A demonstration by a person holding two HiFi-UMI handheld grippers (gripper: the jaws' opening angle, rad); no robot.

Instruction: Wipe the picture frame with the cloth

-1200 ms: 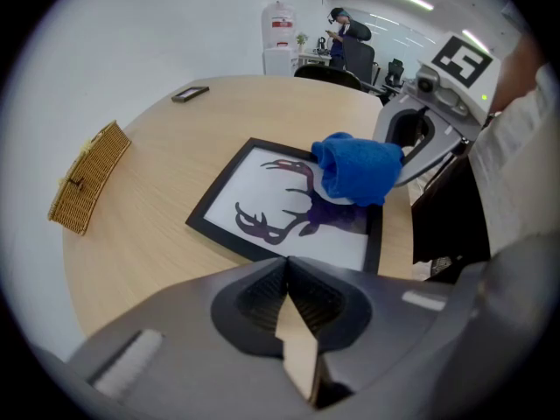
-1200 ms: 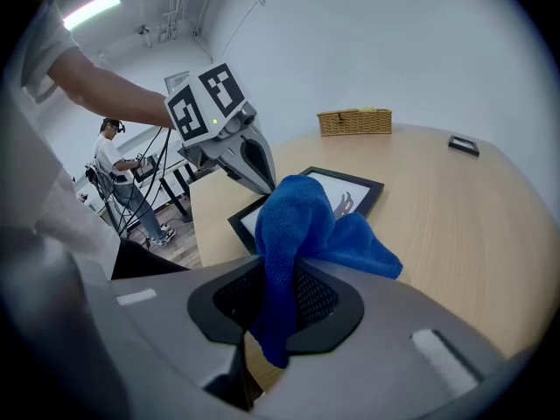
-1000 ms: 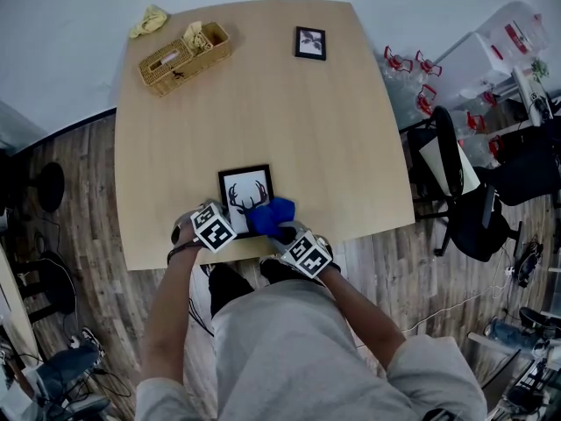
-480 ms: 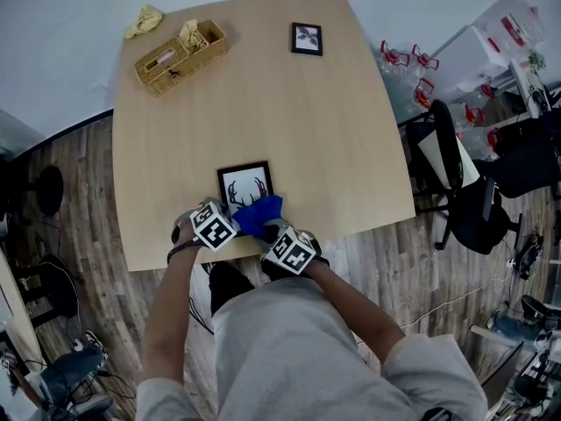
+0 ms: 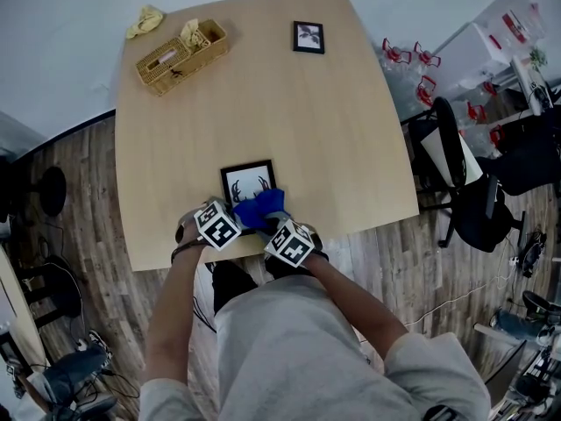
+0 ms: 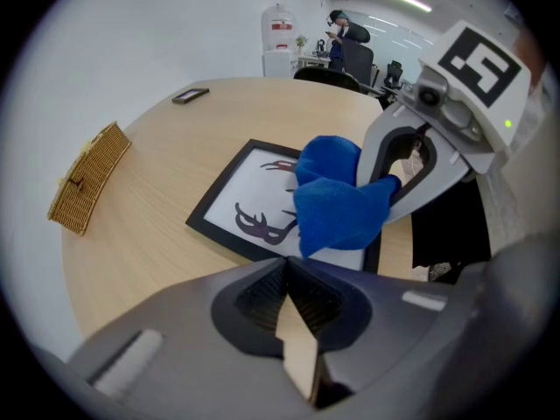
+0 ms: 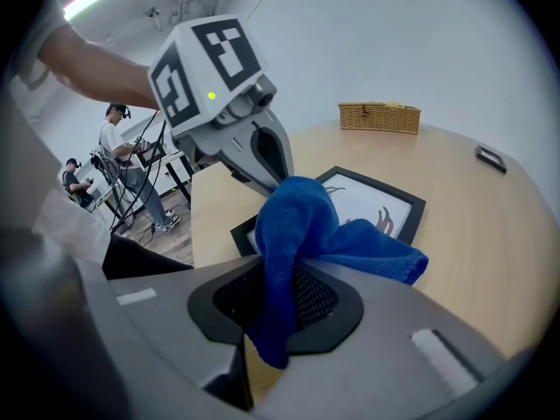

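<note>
The picture frame (image 5: 245, 182) with the black antlers lies flat on the round-cornered wooden table (image 5: 333, 130). It sits low in the middle of the head view, near the table's front edge, where the person stands.

The right gripper (image 7: 271, 278) has its jaws squeezed on the blue cloth (image 7: 302, 221). The cloth bunches up out of the jaws and flops onto the frame. In the head view it covers the frame's lower right corner and hangs a bit past that edge.

The left gripper (image 6: 287, 274) has its jaws pressed together with nothing in them. It is at the frame's lower left corner. Whether it really touches the frame is hard to tell. The two grippers are close beside each other there.

Past the frame's top edge there is lots of bare table. A wicker basket (image 5: 182, 53) sits far away at the upper left, close to the back edge. A yellow rag (image 5: 145, 20) lies off the table beyond it. A small picture frame (image 5: 308, 38) lies at the upper middle, also near the back edge. A black chair (image 5: 465, 191) stands on the floor at the right, apart from the table.
</note>
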